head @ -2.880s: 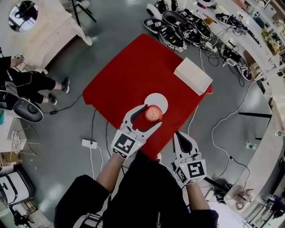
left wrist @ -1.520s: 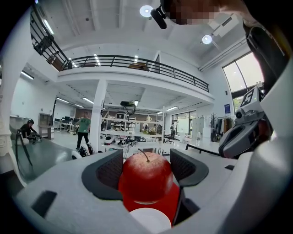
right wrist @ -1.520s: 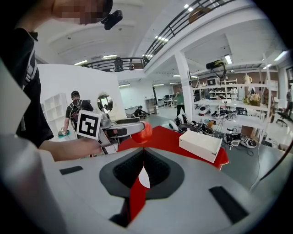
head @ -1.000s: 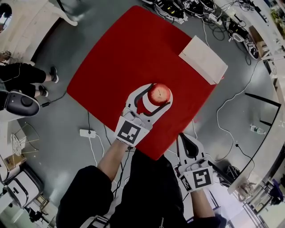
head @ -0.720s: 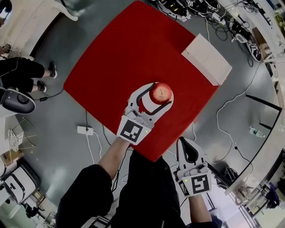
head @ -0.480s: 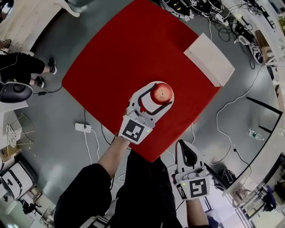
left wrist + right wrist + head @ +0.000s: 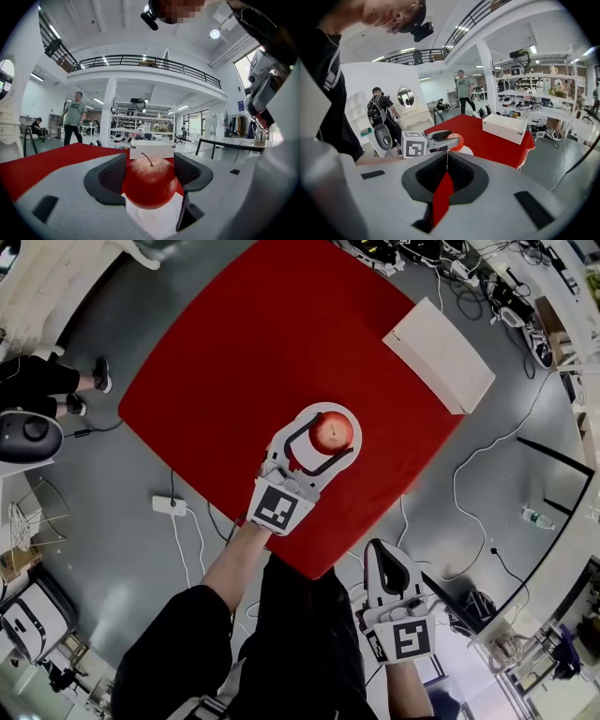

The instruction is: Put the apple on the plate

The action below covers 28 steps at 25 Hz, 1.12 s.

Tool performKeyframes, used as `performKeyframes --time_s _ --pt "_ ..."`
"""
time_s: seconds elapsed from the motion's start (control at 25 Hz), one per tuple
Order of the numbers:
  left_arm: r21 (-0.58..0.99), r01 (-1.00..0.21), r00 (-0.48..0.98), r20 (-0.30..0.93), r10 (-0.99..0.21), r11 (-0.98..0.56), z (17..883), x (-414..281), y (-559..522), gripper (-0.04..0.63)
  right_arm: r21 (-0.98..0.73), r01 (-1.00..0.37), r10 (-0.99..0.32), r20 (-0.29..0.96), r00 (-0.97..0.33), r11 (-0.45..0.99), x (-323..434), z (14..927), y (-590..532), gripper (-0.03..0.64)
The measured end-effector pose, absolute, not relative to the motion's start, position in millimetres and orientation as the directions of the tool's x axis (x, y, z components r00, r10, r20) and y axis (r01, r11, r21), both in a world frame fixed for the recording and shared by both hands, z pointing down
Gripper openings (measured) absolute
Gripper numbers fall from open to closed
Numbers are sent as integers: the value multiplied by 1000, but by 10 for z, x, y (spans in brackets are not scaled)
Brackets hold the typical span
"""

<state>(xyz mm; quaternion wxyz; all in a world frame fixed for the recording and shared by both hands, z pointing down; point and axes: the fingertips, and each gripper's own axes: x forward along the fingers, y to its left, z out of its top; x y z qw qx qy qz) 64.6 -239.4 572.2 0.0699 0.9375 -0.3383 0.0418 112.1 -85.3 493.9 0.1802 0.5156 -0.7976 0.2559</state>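
One apple (image 7: pixel 332 430) clamped in left gripper (image 7: pixel 334 435) fingers over one plate (image 7: pixel 352 418); right gripper (image 7: pixel 382 549) at 5 o'clock, fingers together.

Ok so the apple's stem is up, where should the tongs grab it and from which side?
Grip the apple across its widest belly, coming in level from the side, one jaw on each flank. The stem points up, leaving the round sides free. The left tongs hold it so over the plate.
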Motion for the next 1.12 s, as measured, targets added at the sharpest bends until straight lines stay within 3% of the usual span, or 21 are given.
performKeyframes --time_s 0.44,0.76,1.12 --pt "58 -613 783 177 -597 -788 6185 696 -2349 322 -228 -925 -727 572 -380 304 1201 5126 -851 11" --pt "116 -634 772 151 -617 -765 6203 703 -2362 322 -230 -923 -713 586 -385 309 1176 5194 -779 11" --pt "46 -607 789 155 -595 -793 6233 729 -2292 324 -236 -923 -713 587 -384 302 1154 5200 -759 11"
